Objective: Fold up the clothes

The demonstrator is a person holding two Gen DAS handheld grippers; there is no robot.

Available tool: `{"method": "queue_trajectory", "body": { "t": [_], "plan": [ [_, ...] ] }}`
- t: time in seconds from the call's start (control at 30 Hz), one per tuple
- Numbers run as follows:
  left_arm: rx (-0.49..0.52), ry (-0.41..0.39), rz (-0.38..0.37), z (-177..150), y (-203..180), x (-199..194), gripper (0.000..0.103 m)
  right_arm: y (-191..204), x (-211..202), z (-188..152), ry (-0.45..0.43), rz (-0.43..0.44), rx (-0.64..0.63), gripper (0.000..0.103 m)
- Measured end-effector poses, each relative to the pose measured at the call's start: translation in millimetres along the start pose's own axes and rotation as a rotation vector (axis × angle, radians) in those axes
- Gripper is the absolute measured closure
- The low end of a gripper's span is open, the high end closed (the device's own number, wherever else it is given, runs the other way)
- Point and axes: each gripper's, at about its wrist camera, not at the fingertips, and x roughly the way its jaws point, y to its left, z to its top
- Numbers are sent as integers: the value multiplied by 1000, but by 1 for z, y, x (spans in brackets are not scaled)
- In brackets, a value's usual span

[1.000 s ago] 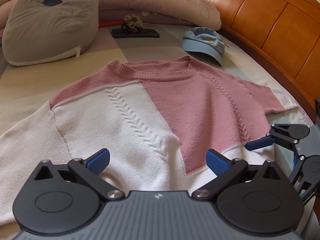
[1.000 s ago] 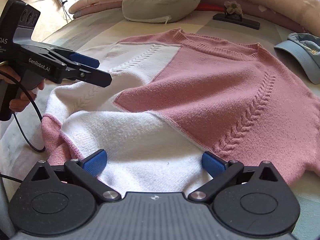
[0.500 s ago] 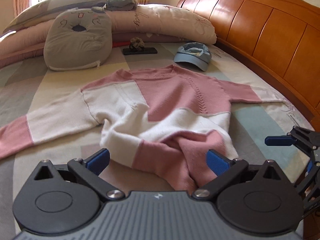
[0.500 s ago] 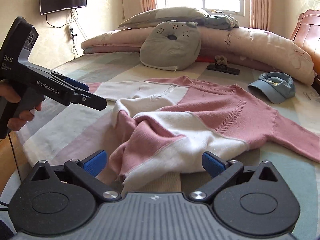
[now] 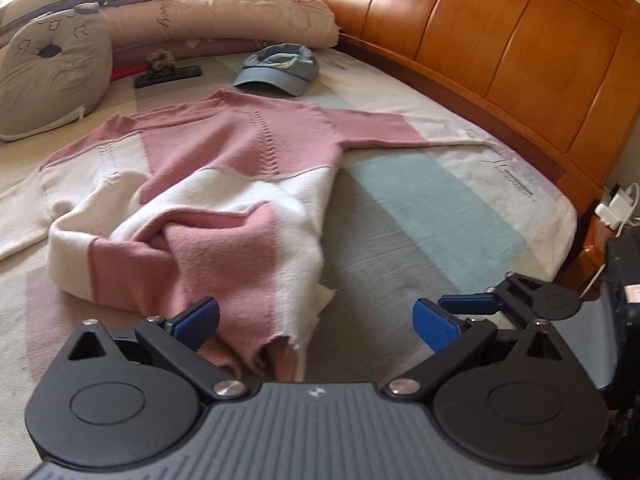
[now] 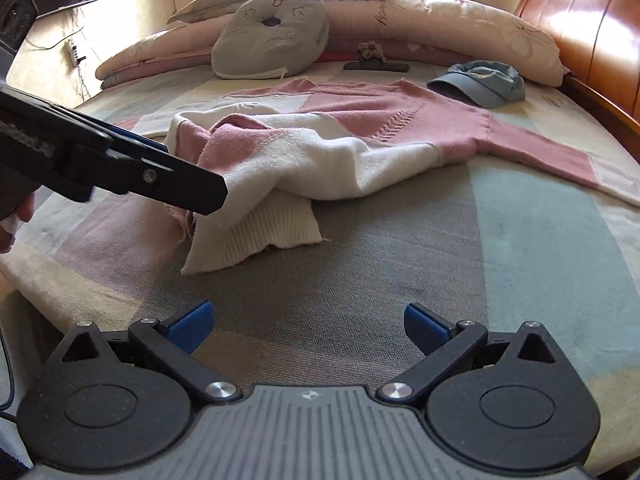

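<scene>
A pink and white knit sweater (image 5: pixel 240 152) lies on the bed with its collar toward the pillows and one pink sleeve (image 5: pixel 376 132) stretched toward the headboard. Its lower part is bunched up and its ribbed hem (image 6: pixel 276 224) is turned over. My left gripper (image 5: pixel 316 320) is open, and the crumpled hem reaches between its fingers near the left pad. From the right wrist view, the left gripper (image 6: pixel 160 176) points at the hem. My right gripper (image 6: pixel 308 324) is open over the bare bedspread, short of the sweater and holding nothing.
A blue cap (image 5: pixel 280 68) lies beyond the sweater. Past the collar sit a grey cushion (image 6: pixel 272 40) and a flat black object (image 5: pixel 168 76), with long pillows (image 6: pixel 440 28) behind. The wooden headboard (image 5: pixel 480 40) runs along the right. The striped bedspread (image 6: pixel 400 260) lies near me.
Both grippers have drawn back from low over the sweater toward the bed's near edge. The sweater's lower part, flat a second ago, now lies bunched and turned over.
</scene>
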Motion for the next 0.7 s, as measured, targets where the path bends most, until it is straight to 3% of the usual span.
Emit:
{"method": "queue_trajectory", "body": {
  "t": [0.13, 0.23, 0.5, 0.7],
  "plan": [
    [14, 44, -94, 10, -19, 13, 1, -12, -5, -5, -5, 12, 72, 0],
    [-12, 92, -116, 15, -27, 32, 1, -19, -4, -6, 14, 17, 111, 0],
    [-34, 173, -146, 18, -39, 67, 1, -30, -6, -5, 45, 15, 142, 0],
    [-44, 214, -100, 19, -36, 87, 1, -33, -8, -4, 50, 32, 147, 0]
  ]
}}
